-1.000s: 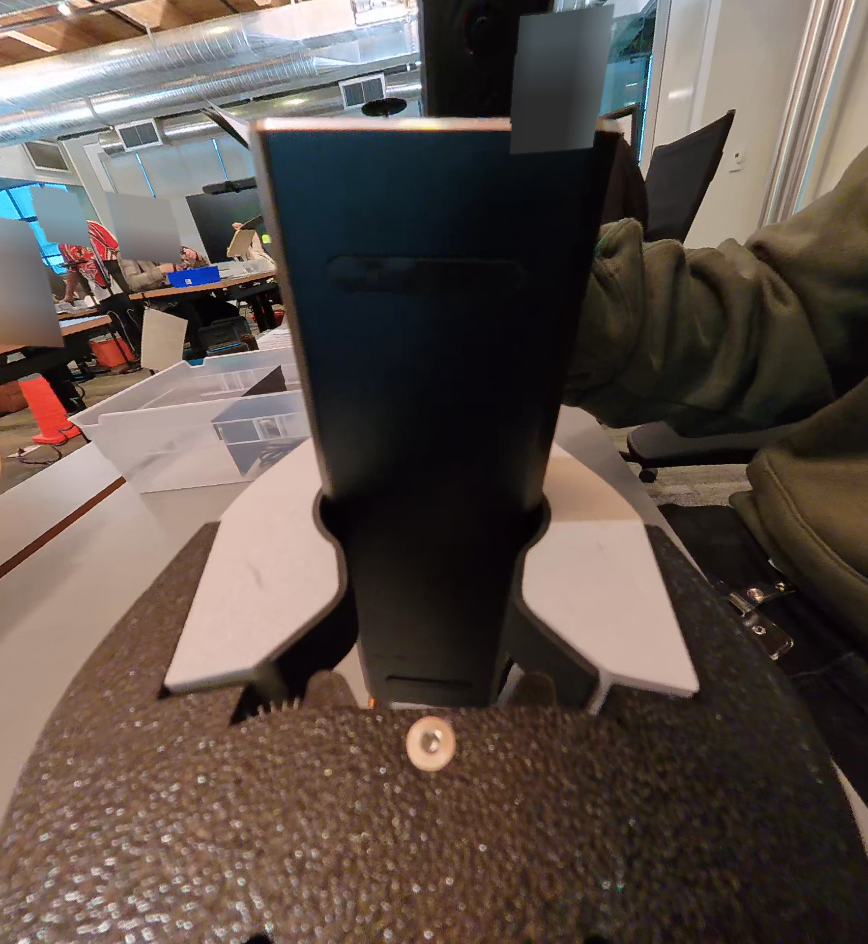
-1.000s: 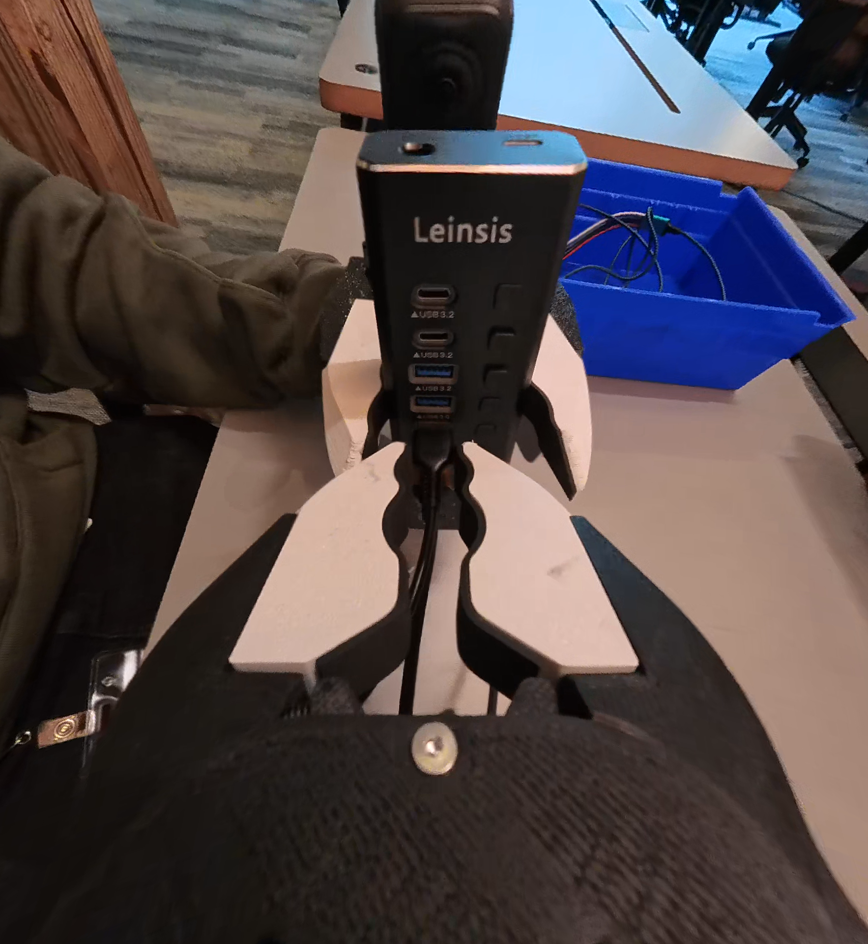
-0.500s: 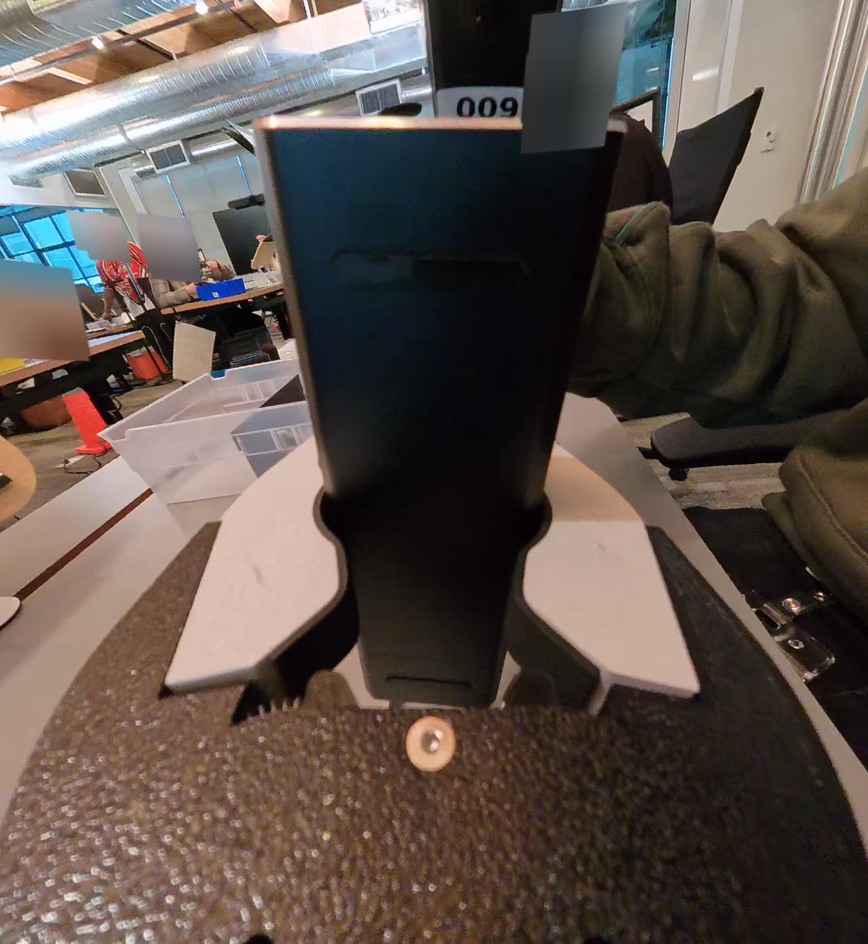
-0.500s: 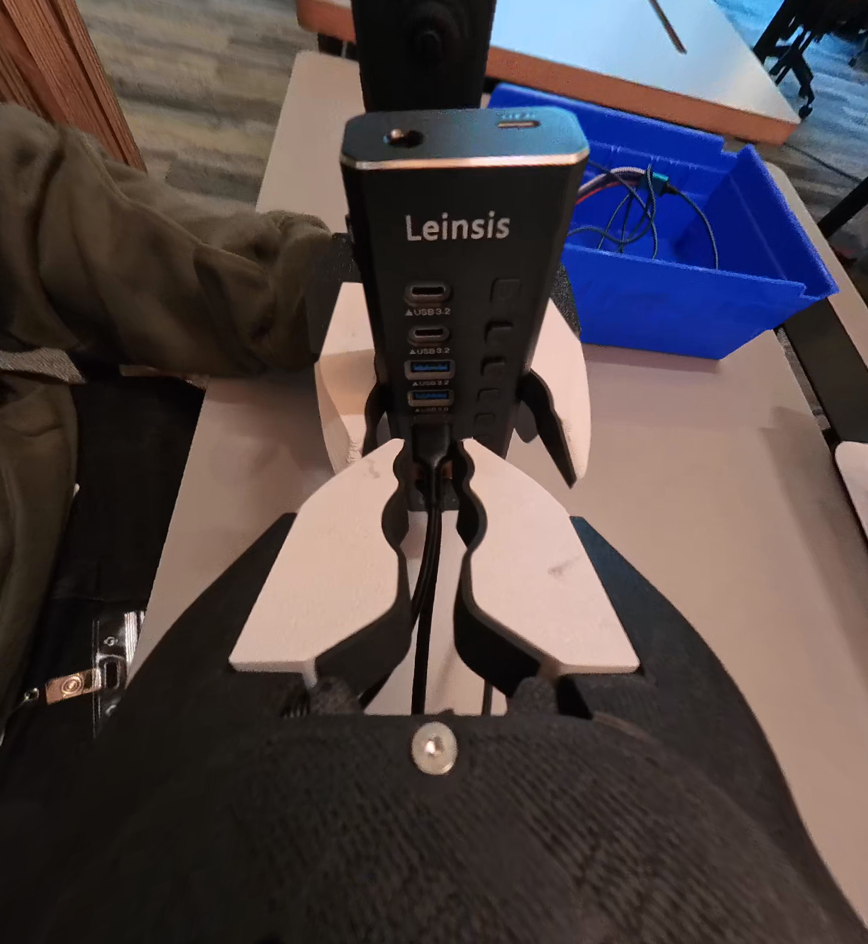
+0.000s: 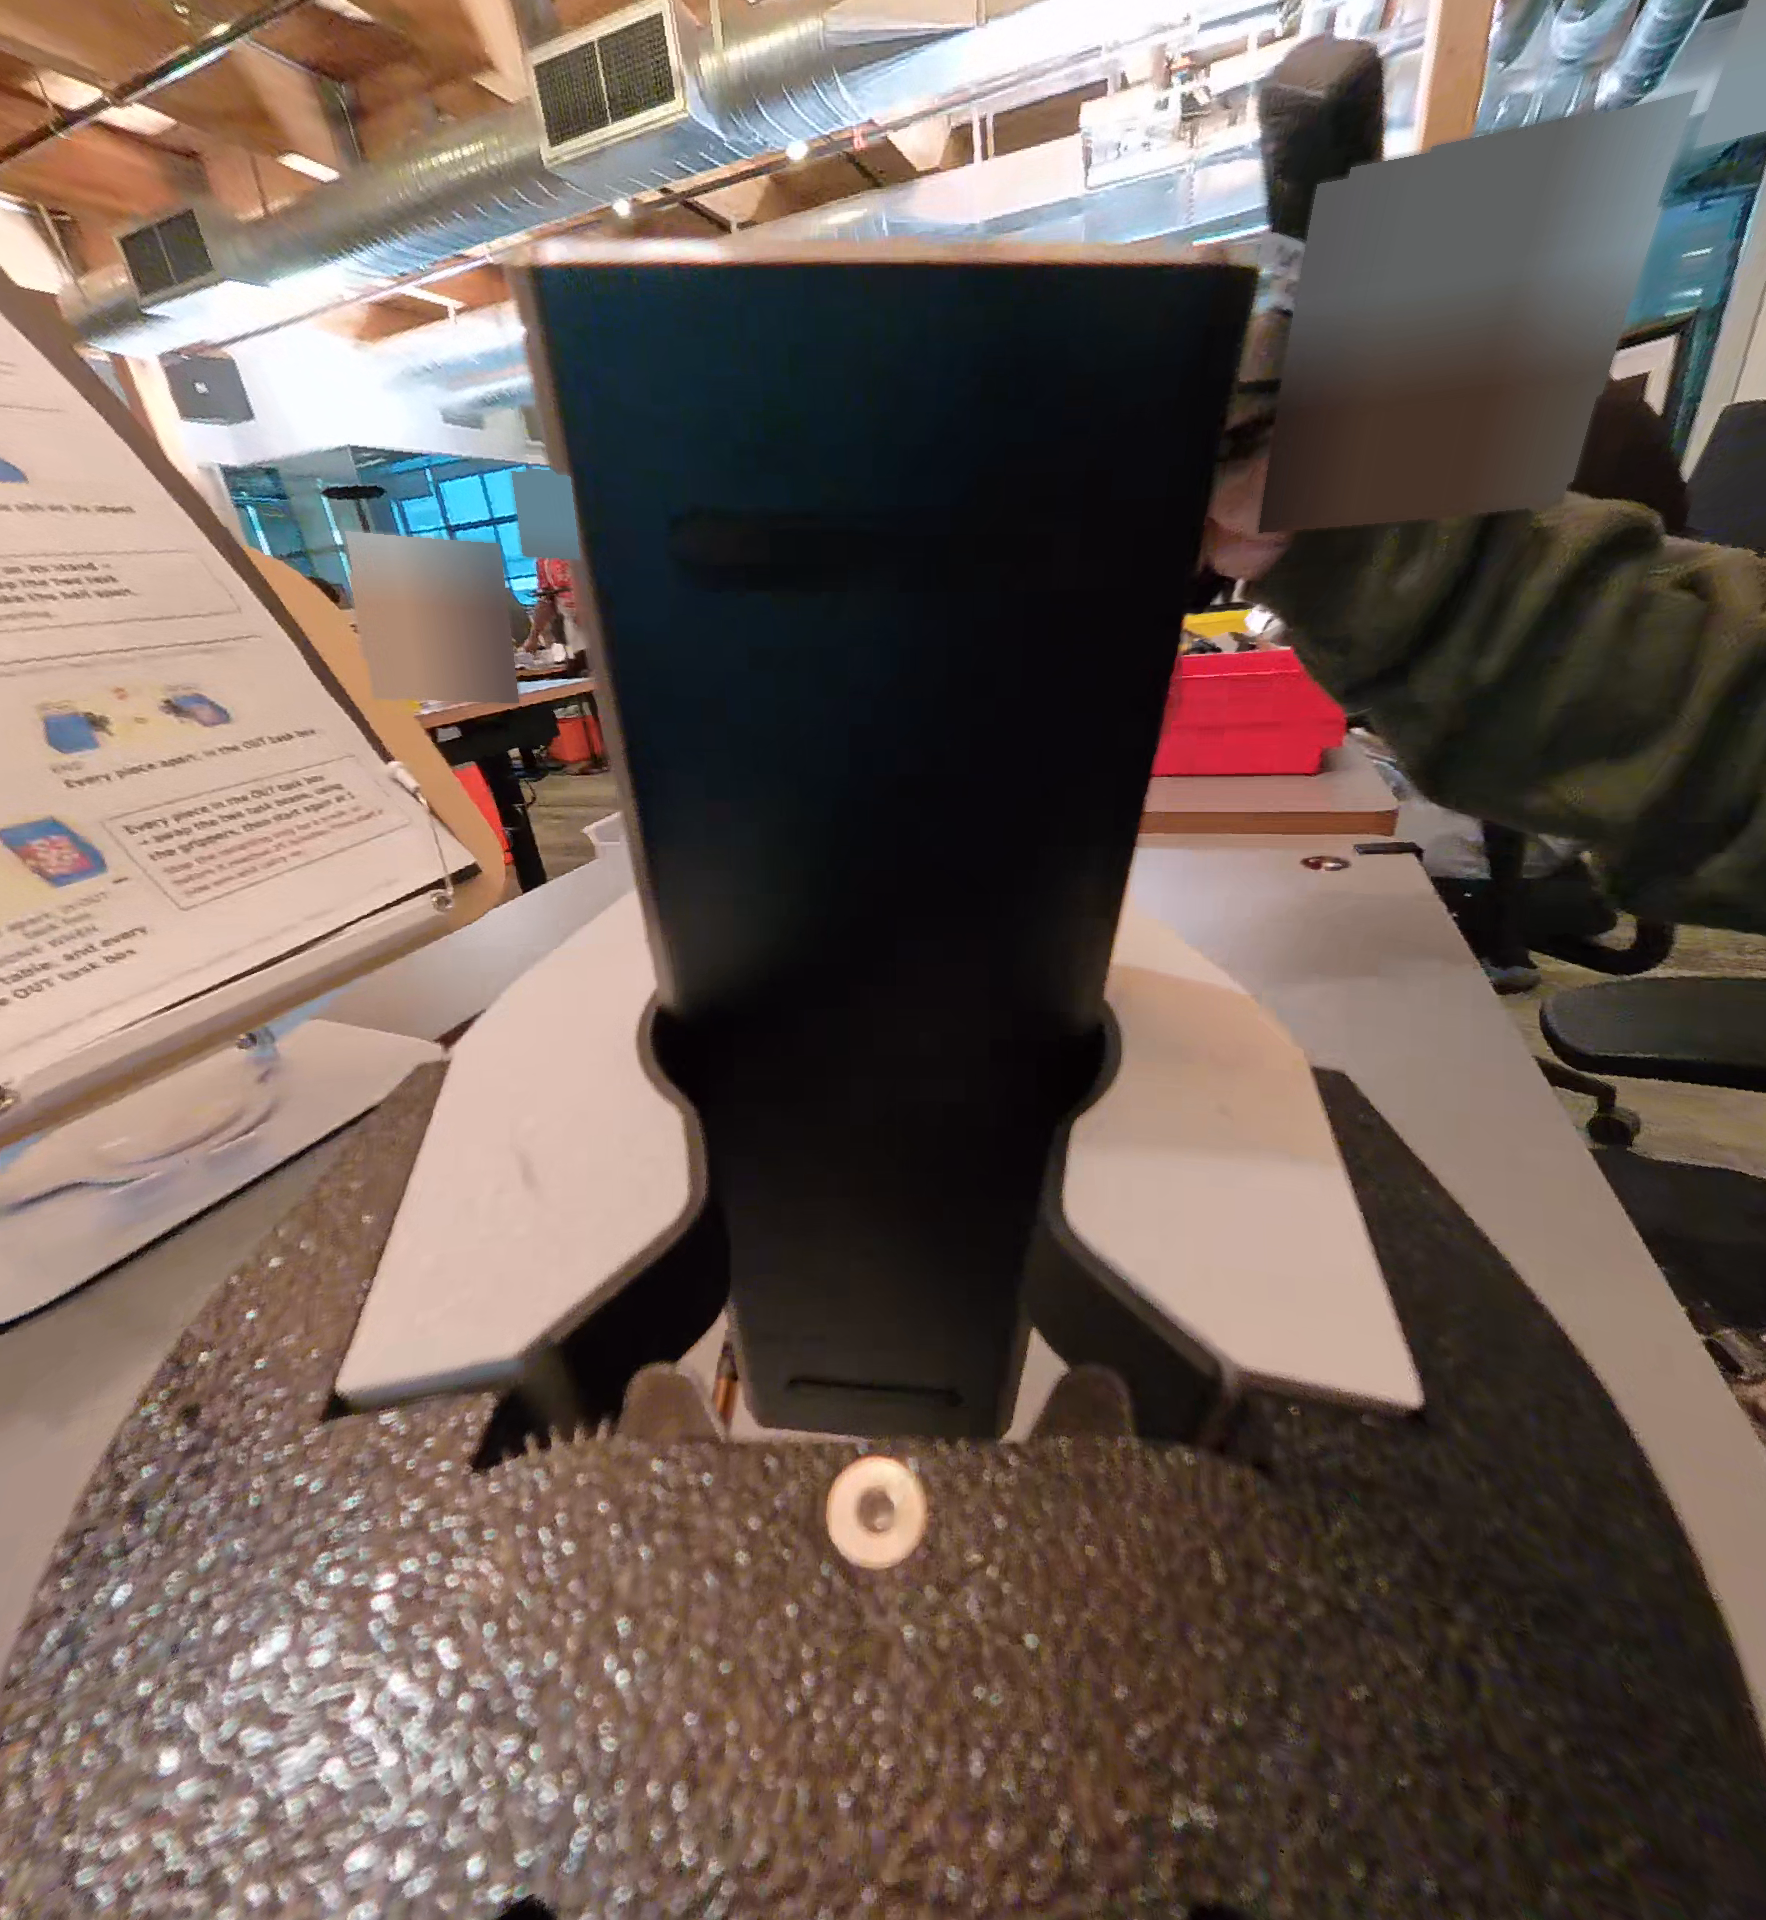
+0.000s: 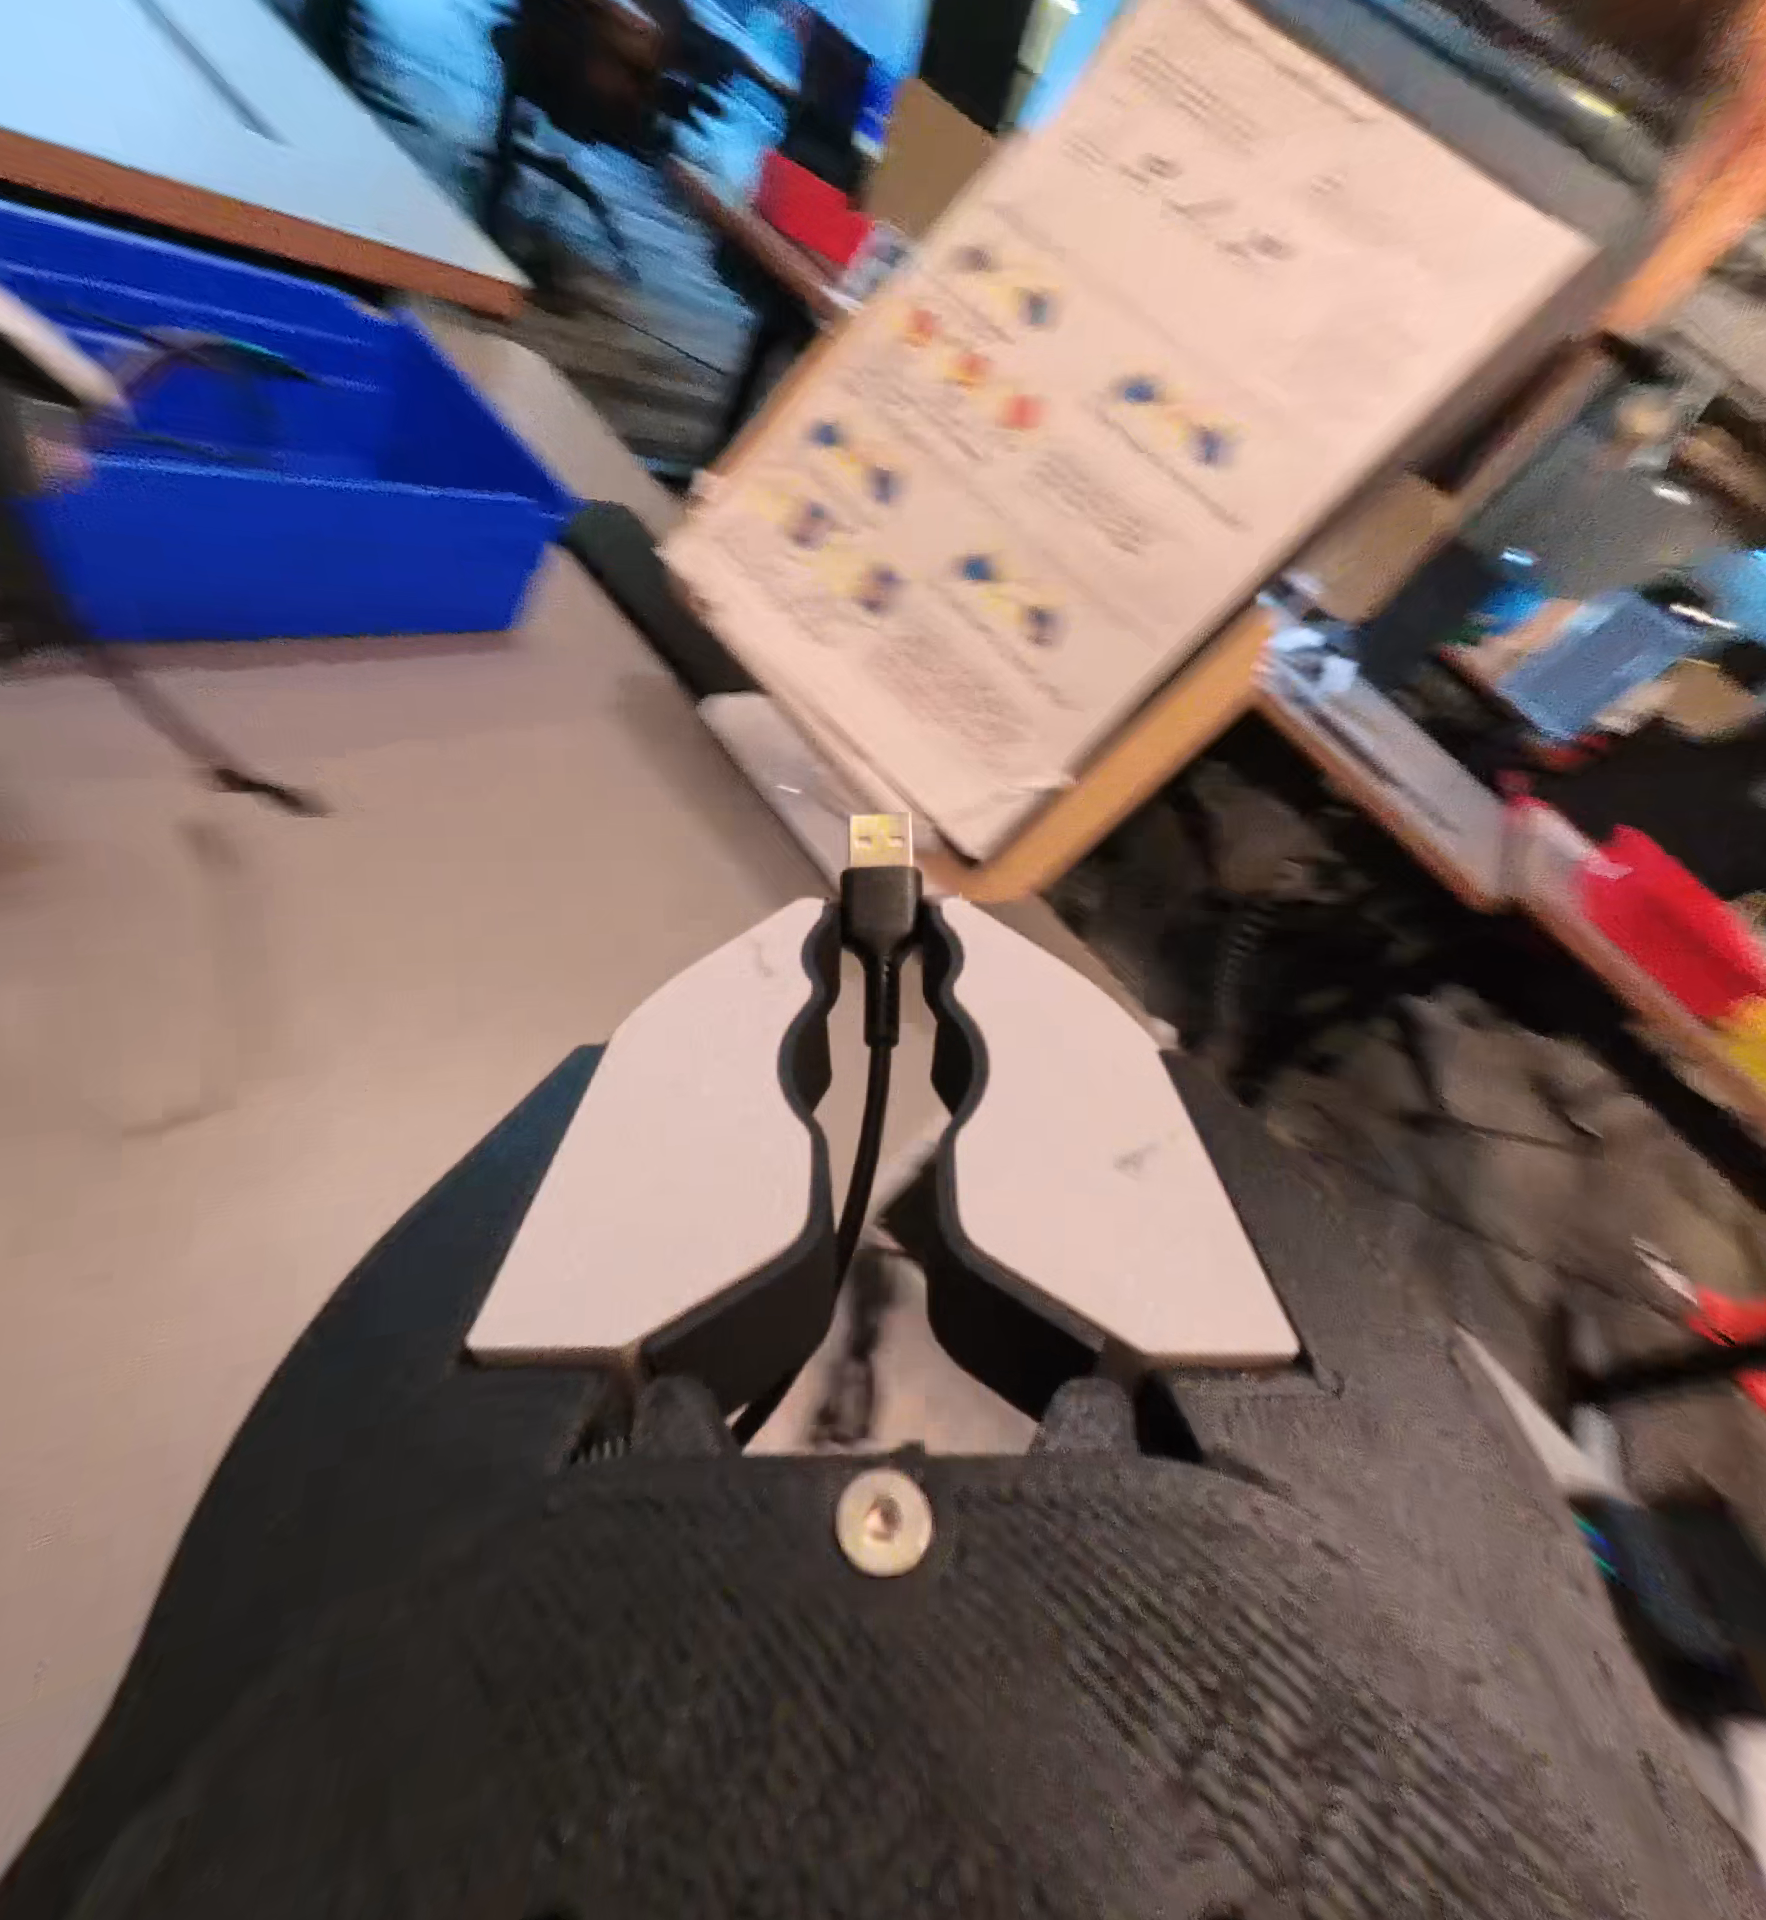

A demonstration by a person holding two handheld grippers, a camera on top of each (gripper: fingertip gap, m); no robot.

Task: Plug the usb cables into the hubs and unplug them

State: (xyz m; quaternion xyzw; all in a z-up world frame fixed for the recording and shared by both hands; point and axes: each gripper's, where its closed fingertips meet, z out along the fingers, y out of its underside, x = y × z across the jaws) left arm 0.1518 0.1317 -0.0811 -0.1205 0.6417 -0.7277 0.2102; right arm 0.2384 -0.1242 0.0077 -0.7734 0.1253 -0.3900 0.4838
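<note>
My left gripper [image 5: 879, 1029] is shut on a black USB hub [image 5: 879, 644] that stands upright between the fingers, its plain back toward the camera, ports hidden. My right gripper [image 6: 881, 914] is shut on the black USB cable [image 6: 879, 904] just behind its plug. The bare metal USB-A plug [image 6: 881, 840] sticks out past the fingertips, free of the hub. The cable runs back between the fingers. The hub is not in the right wrist view. The right wrist view is motion-blurred.
A blue bin [image 6: 266, 488] with cables sits on the grey table [image 6: 235, 883] at the left. An instruction sheet on a slanted board [image 6: 1097, 447] stands ahead; it also shows in the left wrist view [image 5: 100, 727]. A person's green sleeve [image 5: 1585, 717] is at the right. A red bin [image 5: 1243, 717] is behind. Tip to tip, the grippers are about 30 centimetres apart.
The plug has come out of the hub's port. My right gripper has swung away to the right with the cable. My left gripper with the hub has turned toward the instruction board.
</note>
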